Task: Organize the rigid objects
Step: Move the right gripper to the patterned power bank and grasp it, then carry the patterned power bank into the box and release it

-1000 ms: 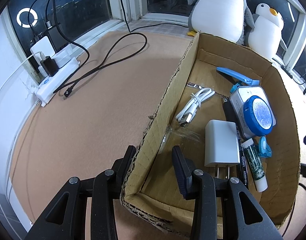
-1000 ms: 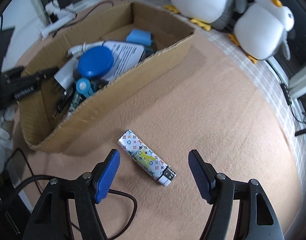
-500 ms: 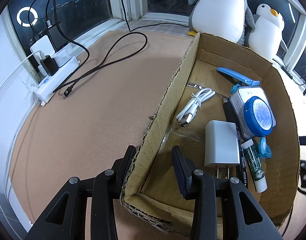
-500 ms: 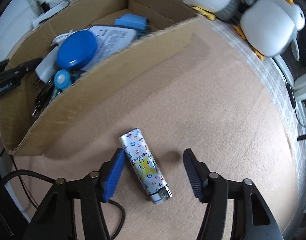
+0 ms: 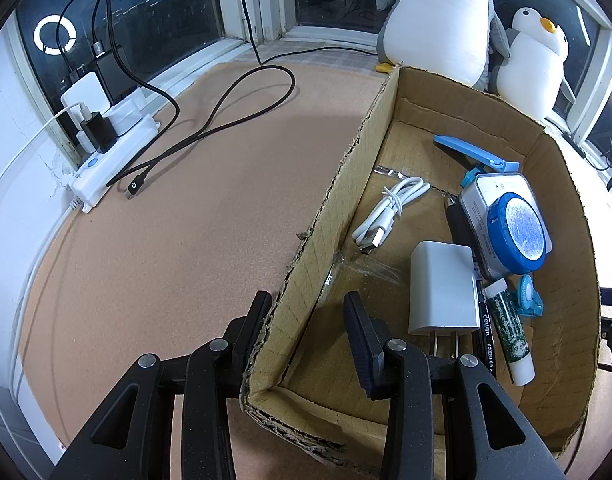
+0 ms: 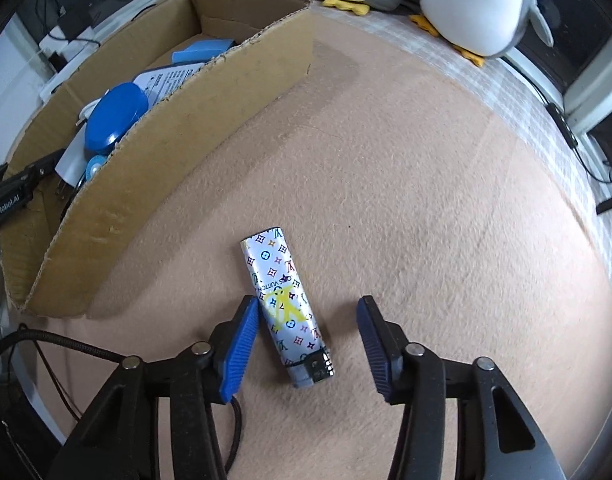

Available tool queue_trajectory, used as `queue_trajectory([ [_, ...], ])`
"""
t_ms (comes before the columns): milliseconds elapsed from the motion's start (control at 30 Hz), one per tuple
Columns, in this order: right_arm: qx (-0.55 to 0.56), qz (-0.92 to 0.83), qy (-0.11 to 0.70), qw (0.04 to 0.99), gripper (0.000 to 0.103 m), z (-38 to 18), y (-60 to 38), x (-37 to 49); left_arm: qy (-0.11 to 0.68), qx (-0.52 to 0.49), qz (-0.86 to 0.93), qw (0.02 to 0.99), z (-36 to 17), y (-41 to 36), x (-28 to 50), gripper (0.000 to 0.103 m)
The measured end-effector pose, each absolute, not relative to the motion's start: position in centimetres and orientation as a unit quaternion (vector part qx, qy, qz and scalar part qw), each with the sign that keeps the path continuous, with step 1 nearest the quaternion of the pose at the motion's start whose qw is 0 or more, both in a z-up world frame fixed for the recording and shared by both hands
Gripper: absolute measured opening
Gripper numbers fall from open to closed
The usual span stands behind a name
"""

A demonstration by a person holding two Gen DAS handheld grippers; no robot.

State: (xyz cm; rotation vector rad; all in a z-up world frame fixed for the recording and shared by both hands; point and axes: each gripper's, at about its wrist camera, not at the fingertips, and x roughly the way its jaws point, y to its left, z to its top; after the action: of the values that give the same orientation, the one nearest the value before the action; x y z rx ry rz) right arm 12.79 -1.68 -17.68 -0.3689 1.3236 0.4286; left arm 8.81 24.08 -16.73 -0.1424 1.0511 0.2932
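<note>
A patterned lighter [image 6: 278,288] lies flat on the tan mat, metal end toward me. My right gripper [image 6: 306,320] straddles it with its jaws closing: the left blue pad [image 6: 242,336] touches the lighter's side, the right pad stands apart. My left gripper [image 5: 308,308] is clamped over the near corner wall of the cardboard box [image 5: 386,120], one finger outside and one inside. The box [image 6: 166,152] holds a white charger [image 5: 442,292], a white USB cable [image 5: 390,208], a blue-lidded tin [image 5: 514,232], a blue clip [image 5: 474,152], a lip balm tube [image 5: 506,328] and a pen.
Two plush penguins [image 5: 442,12] [image 6: 478,4] sit behind the box by the window. A white power strip [image 5: 114,152] with plugs and a looping black cable [image 5: 226,108] lies at the far left. Another black cable [image 6: 46,340] runs by my right gripper's left side.
My right gripper came down over the lighter, rolled a little, and its jaws narrowed around it. The left gripper and the box stayed put.
</note>
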Motion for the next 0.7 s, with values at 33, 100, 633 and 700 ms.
queue_trajectory([
  [33,-0.165,0.194,0.606,0.753,0.038,-17.6,-2.0,12.7,0.499,-0.068,0.139,0.852,-16.7,24.1,8.8,0.041],
  [100,-0.158,0.188,0.606,0.756,0.028,-17.5,-2.2,12.9,0.499,-0.068,0.139,0.852,-16.7,24.1,8.8,0.041],
  [633,-0.054,0.15,0.598,0.785,0.021,-15.5,-4.9,13.5,0.499,-0.069,0.139,0.853,-16.7,24.0,8.9,0.041],
  [700,-0.041,0.151,0.592,0.791,0.021,-14.7,-4.5,13.1,0.498,-0.07,0.139,0.853,-16.7,24.0,8.9,0.041],
])
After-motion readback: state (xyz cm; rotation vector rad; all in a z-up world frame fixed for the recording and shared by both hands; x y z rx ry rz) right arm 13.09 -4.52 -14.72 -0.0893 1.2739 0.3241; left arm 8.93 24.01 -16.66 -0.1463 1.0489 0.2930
